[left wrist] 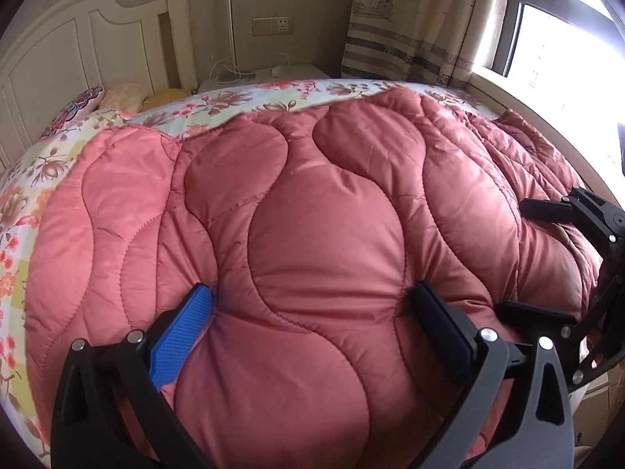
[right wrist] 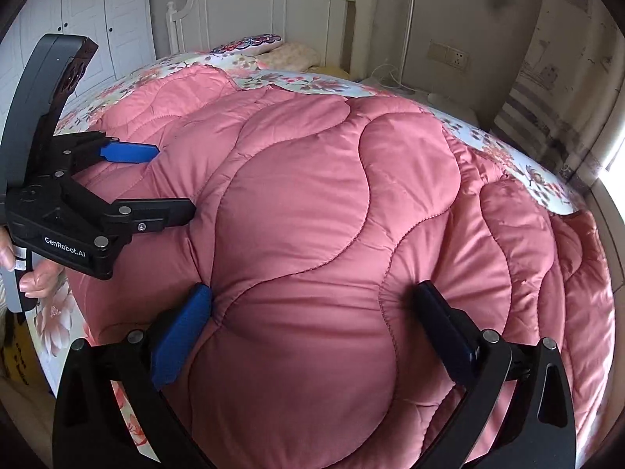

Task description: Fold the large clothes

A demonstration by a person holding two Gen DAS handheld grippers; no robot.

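On the quilted coat [left wrist: 312, 234], both claws press, spread wide.

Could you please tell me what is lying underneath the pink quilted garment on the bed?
Under the pink quilted garment a floral bedsheet shows along the far edge and the sides. Whatever lies beneath the garment's middle cannot be seen, since the padding covers it completely.

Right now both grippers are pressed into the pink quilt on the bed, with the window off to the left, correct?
Not quite: the window is off to the right, as the left wrist view shows. Both the left gripper and right gripper do press into the pink quilt on the bed.
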